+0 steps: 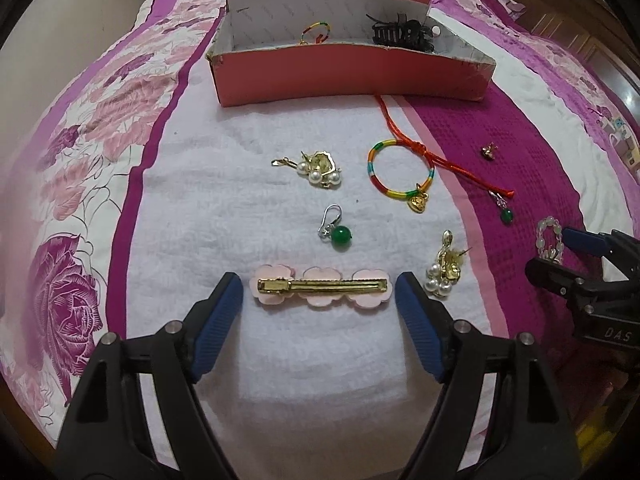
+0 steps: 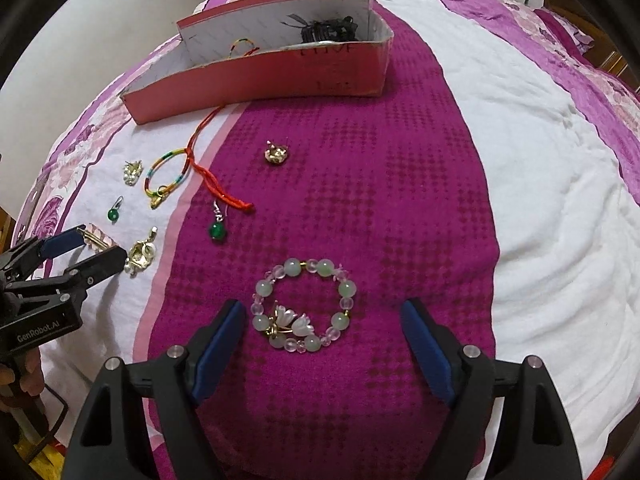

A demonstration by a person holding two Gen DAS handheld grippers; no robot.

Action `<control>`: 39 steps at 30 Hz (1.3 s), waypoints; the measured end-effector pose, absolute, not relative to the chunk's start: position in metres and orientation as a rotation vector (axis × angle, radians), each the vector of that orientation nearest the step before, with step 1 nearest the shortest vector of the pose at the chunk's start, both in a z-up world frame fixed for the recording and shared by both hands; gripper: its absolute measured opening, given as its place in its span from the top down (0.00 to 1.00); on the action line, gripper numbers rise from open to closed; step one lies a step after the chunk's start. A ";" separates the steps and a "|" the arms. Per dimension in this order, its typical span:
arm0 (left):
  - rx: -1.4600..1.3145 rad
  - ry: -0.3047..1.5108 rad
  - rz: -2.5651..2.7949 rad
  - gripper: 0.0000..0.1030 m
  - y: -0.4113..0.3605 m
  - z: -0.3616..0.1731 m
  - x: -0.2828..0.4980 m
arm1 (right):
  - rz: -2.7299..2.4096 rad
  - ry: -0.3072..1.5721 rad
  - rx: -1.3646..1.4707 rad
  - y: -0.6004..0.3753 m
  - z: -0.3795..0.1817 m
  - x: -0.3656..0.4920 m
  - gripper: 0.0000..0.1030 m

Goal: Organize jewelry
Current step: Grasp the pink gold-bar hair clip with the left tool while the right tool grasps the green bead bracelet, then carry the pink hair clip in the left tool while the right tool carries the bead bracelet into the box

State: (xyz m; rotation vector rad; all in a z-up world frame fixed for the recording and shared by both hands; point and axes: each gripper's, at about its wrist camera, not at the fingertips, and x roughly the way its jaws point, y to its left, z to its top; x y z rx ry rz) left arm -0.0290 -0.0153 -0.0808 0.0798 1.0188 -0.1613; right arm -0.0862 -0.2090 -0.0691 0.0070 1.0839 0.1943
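The left gripper (image 1: 319,294) stands wide, its jaws apart on either side of the pink flower hair clip (image 1: 322,288), which lies face down with its gold bar up on the white band of the bedspread (image 1: 224,168); neither pad touches the clip, so nothing is held. Bracketing the clip along its length reads as preparation to close on it. Beyond the clip, in order across the white band, lie a pearl-and-gold earring (image 1: 318,170), a green bead earring (image 1: 338,232) and, further right, a multicolour thread bracelet (image 1: 400,170) with a red cord and a gold charm; a second pearl-and-gold earring (image 1: 444,270) lies just beside the left gripper's right finger. These pieces lie spread apart and unsorted, which suggests that most of the task remains. The red cardboard box (image 1: 352,76) sits at the far side of the bed, open at the top; it already holds a small thread bracelet (image 1: 316,32) and a black claw clip (image 1: 402,32), so it is judged to be the collection point. On the magenta band, the right gripper (image 2: 322,340) also stands wide, its jaws apart around the jade-and-crystal bead bracelet (image 2: 304,306) without contact. A second green bead earring (image 2: 216,230) and a small gold flower stud (image 2: 276,154) lie between that bracelet and the box.
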 end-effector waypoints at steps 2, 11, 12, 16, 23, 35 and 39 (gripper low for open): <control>0.089 1.012 -0.161 0.36 -0.015 -0.080 -0.030 | 0.195 1.080 0.005 -0.209 -0.069 -0.087 0.23; 0.086 1.000 -0.166 0.40 -0.015 -0.074 -0.035 | 0.200 1.041 0.011 -0.214 -0.063 -0.092 0.63; 0.081 0.999 -0.167 0.40 -0.014 -0.072 -0.035 | 0.203 1.038 0.024 -0.216 -0.063 -0.093 0.64; 0.062 0.989 -0.174 0.40 -0.013 -0.066 -0.036 | 0.216 1.017 0.072 -0.222 -0.058 -0.095 0.69; 0.029 0.959 -0.178 0.40 -0.012 -0.052 -0.039 | 0.231 0.957 0.095 -0.225 -0.043 -0.102 0.71; -0.003 0.894 -0.173 0.40 -0.008 -0.029 -0.043 | 0.247 0.860 0.098 -0.225 -0.019 -0.110 0.71; -0.011 0.864 -0.165 0.40 -0.007 -0.019 -0.042 | 0.251 0.815 0.092 -0.226 -0.008 -0.110 0.71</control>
